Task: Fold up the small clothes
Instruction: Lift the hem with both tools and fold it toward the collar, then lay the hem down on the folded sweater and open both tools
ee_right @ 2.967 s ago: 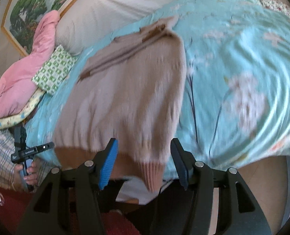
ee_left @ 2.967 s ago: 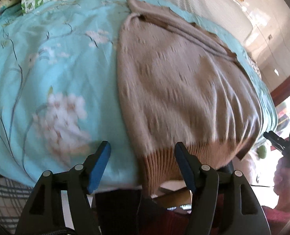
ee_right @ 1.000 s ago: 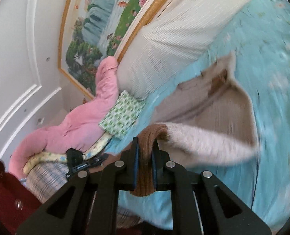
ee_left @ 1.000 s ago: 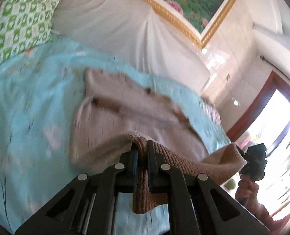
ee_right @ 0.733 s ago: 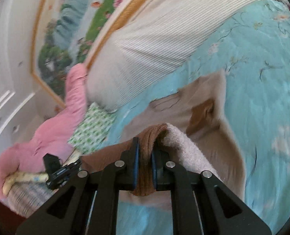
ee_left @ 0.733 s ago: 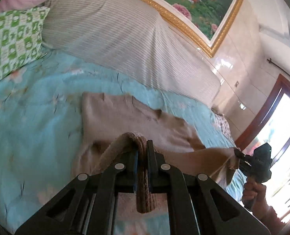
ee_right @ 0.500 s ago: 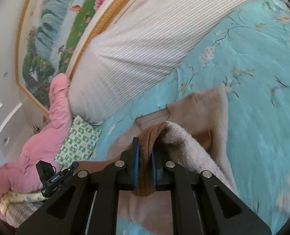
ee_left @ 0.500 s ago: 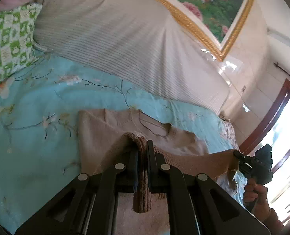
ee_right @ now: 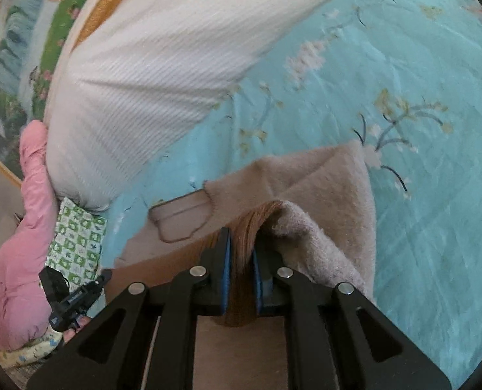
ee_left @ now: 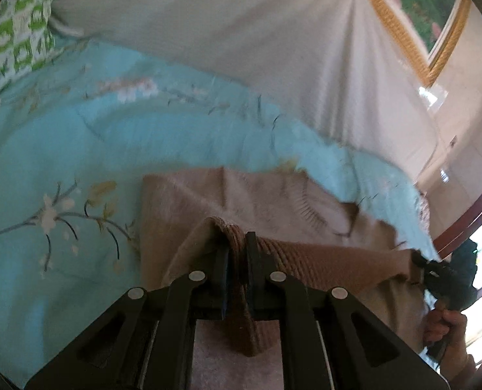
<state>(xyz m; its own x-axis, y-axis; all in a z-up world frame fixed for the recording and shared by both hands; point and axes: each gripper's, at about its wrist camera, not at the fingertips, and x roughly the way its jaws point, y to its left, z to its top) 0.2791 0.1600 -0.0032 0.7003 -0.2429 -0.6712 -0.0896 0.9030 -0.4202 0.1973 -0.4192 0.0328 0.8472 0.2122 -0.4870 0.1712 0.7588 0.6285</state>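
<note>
Turquoise floral bed, beige sweater, checked pillow

The sweater's ribbed hem, hanging off the bed's lower edge three seconds ago, now sits at frame centre, carried over the neckline by both grippers

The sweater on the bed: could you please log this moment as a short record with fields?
garment: beige sweater, ribbed hem lifted toward the neckline
surface: turquoise floral bedspread
left gripper: shut on the hem
right gripper: shut on the hem
fold: hem not yet laid down
nearby: green checked pillow, pink quilt
</note>
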